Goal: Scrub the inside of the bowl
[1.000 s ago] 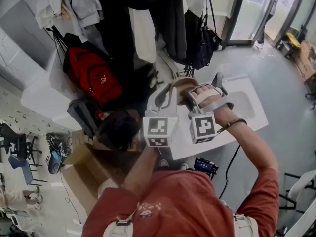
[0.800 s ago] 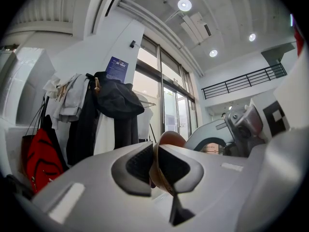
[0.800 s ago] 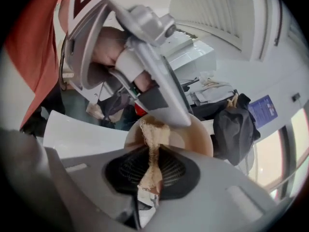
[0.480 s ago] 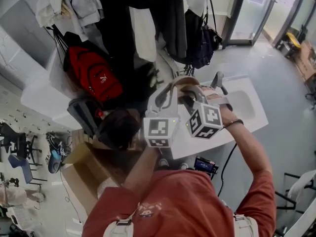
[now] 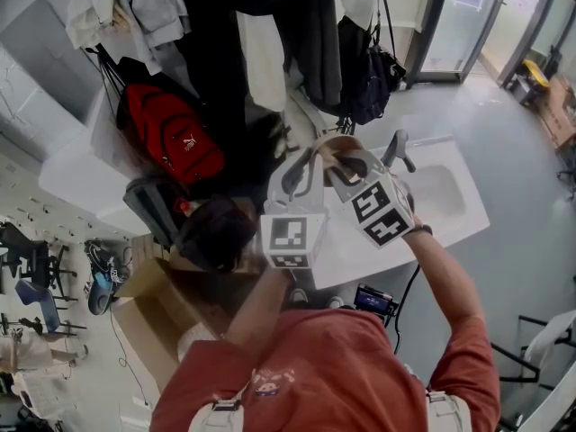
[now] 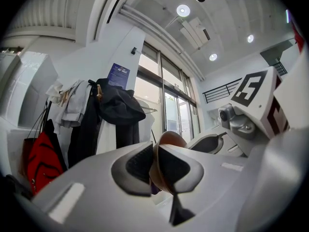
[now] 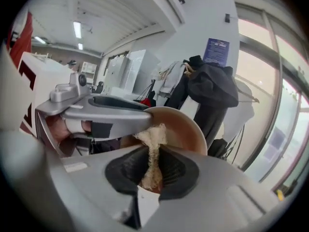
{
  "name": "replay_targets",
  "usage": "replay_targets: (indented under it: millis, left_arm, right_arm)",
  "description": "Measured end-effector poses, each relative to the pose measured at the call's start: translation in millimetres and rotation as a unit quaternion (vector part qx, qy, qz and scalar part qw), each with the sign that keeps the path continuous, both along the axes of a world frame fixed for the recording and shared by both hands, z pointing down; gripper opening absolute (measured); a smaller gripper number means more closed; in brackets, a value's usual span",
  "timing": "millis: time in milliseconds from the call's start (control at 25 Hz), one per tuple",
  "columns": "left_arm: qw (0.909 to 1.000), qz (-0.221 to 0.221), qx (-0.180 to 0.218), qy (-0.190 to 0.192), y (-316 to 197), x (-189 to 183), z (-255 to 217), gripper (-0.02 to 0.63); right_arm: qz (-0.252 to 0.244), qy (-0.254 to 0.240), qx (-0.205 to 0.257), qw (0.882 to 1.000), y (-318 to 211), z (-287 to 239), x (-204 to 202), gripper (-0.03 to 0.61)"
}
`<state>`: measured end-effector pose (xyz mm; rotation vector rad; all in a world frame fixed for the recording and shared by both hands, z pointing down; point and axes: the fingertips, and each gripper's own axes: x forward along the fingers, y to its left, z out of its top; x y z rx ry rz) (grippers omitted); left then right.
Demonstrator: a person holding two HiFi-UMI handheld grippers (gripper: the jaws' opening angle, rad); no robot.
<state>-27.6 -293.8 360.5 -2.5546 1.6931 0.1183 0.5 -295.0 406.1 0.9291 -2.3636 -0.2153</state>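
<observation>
A red fabric backpack (image 5: 171, 142) is hanging by its straps just left of a rack where dark coats (image 5: 310, 43) and a white cloth garment (image 5: 263, 61) are hanging. A black shoulder bag (image 5: 371, 84) is dangling to their right, near tall glass doors (image 5: 463, 16). A white rectangular basin (image 5: 447, 196) is standing on the grey floor (image 5: 522, 151), well apart from an open brown cardboard box (image 5: 144, 318).

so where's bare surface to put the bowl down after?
Free: the white counter, a strip along its near edge, below the bowl in the head view; and the recessed basin right of the faucet, which looks empty. Crowded: behind and to the left, with hanging coats, a red backpack and dark bags close by.
</observation>
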Motion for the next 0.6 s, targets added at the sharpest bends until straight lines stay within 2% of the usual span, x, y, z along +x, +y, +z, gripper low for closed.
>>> replay_targets:
  millis: [160,320,440,600]
  left_arm:
    - [0.9999,-0.007,0.008,0.002,0.5,-1.3,-2.9,0.037]
    - [0.9998,-0.011,0.014,0.006,0.7,-1.1,-5.6,0.037]
    - [0.9997,-0.012,0.017,0.009,1.0,-1.9,-9.2,0.037]
    - [0.9995,-0.015,0.025,0.009,1.3,-2.5,-12.3,0.037]
  right_arm:
    - [0.034,-0.084,-0.044,0.995,-2.8,-4.2,0.8,0.049]
    - [0.068,-0.17,-0.078,0.98,-8.7,-10.6,7.5,0.049]
    - [0.094,-0.245,-0.12,0.957,-12.6,-18.5,13.1,0.049]
    - [0.121,-0.341,-0.178,0.915,-15.8,-22.4,17.8,0.049]
